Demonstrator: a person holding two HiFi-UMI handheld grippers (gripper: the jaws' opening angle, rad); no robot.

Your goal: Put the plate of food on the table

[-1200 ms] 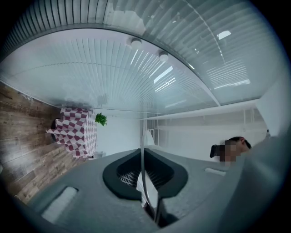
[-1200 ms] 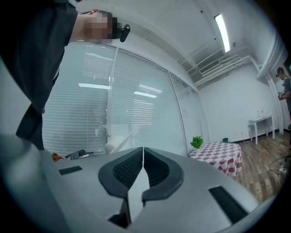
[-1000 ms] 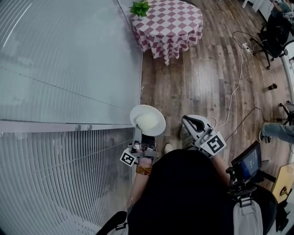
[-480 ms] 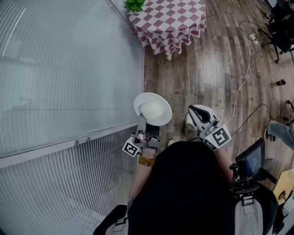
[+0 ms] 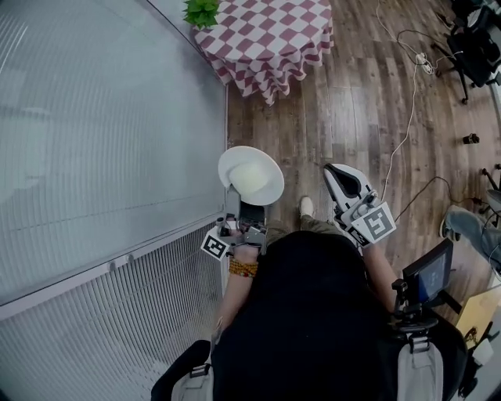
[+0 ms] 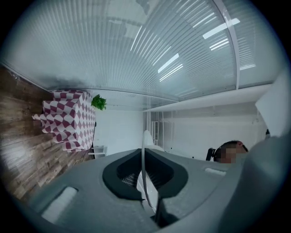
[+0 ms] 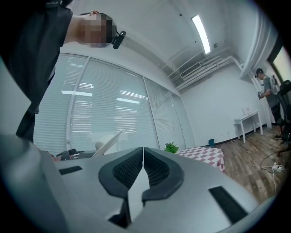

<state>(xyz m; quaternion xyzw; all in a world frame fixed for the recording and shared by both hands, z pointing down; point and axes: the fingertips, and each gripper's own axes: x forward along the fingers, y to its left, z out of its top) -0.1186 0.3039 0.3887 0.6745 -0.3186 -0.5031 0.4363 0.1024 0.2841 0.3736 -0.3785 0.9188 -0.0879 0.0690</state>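
A white plate [image 5: 250, 175] with a pale heap of food is held out over the wooden floor. My left gripper [image 5: 246, 207] is shut on its near rim. In the left gripper view the plate's rim [image 6: 143, 173] runs edge-on between the closed jaws of the left gripper [image 6: 143, 152]. My right gripper [image 5: 341, 178] hangs beside it, shut with nothing in it; its pads meet in the right gripper view, where the right gripper [image 7: 143, 155] shows the plate [image 7: 107, 143] off to its left. The round table [image 5: 266, 35] with a red-and-white checked cloth stands ahead.
A frosted glass wall with blinds [image 5: 94, 141] runs along the left. A green plant [image 5: 201, 11] sits at the table's far left edge. A white cable [image 5: 407, 117] trails over the floor, with office chairs [image 5: 477, 47] and a person's leg [image 5: 470, 225] at right.
The view has moved forward along the glass wall, whose rail slid back and left. The plate stays in the left gripper; the right gripper has risen slightly.
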